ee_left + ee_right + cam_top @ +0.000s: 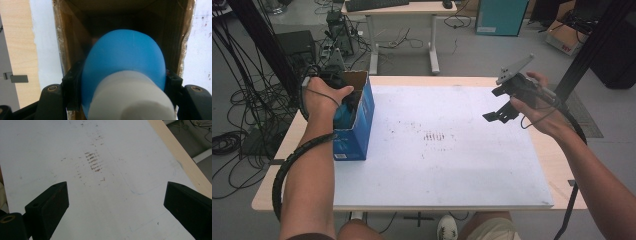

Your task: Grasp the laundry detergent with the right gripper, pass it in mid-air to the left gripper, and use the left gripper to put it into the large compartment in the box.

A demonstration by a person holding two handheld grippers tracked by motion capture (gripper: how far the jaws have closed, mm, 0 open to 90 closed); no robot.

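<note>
Grey floor with lots of black cables lies all around a wooden desk (557, 165). A big white sheet (452, 165) covers most of the desk top. It has small brown smudges (434, 136) near the middle.

At the left side of the sheet stands an open blue cardboard box (359, 132). Its inside walls are brown. The person's left hand (324, 97) is right over the open top of the box, and the left tongs (123, 80) point down into it. A black cable loops from that hand down along the forearm.

In the left gripper view, the left tongs are clamped on a blue thing (125, 57) with a round top and a white part (130, 97) close to the camera. One black jaw presses on each side of the blue thing. The blue thing sits between the brown walls of the box, in its open mouth. How deep it goes I cannot tell.

The right hand (539, 107) is up in the air over the right side of the desk, well apart from the box. The right tongs (502, 112) point down and to the left at the sheet. A grey three-cornered plate (514, 68) sticks up on top of them. In the right gripper view the two black jaws stand wide apart, with only the white sheet and the brown smudges seen between them.
</note>
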